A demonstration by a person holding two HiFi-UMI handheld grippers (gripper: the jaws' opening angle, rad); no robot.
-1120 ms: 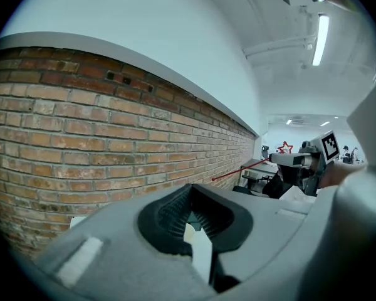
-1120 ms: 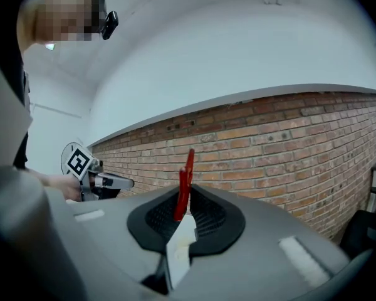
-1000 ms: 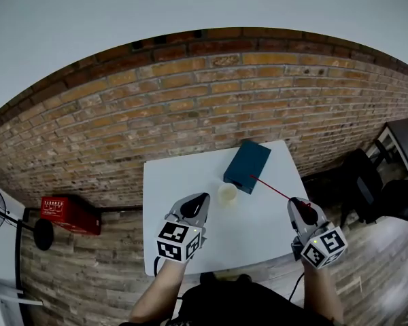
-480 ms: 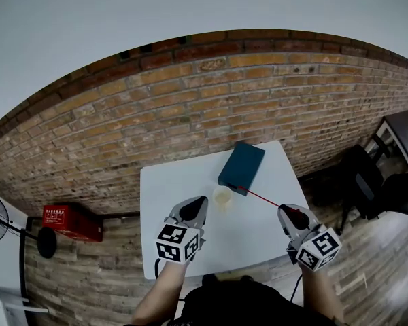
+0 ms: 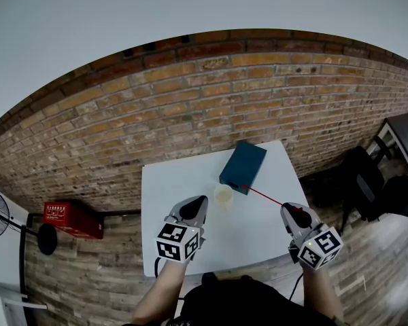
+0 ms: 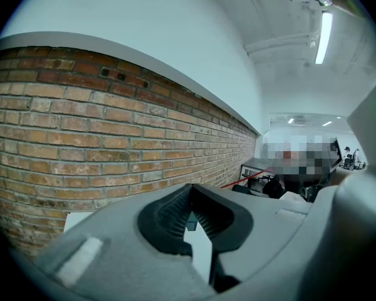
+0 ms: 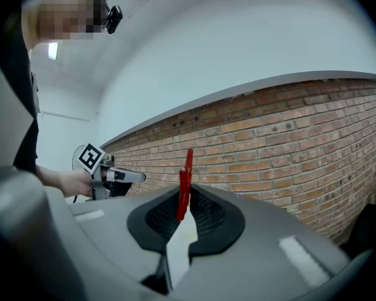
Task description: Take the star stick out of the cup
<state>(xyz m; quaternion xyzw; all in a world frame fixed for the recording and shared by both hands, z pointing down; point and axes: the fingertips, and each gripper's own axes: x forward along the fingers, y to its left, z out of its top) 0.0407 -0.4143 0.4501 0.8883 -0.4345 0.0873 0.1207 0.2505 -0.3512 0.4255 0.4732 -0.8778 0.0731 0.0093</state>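
– So, where is the star stick (image 5: 270,197) found now?
– It is pinched by the clenched jaws of the right gripper (image 5: 292,210), clear of the cup (image 5: 224,195), near the right edge of the table (image 5: 170,206). The left gripper (image 5: 201,202) is closed on nothing. The stick is best kept level and drawn away from the rim

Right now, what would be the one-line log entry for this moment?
left gripper: shut, empty | right gripper: shut on red stick | stick: out of cup | cup: upright on table beside blue box
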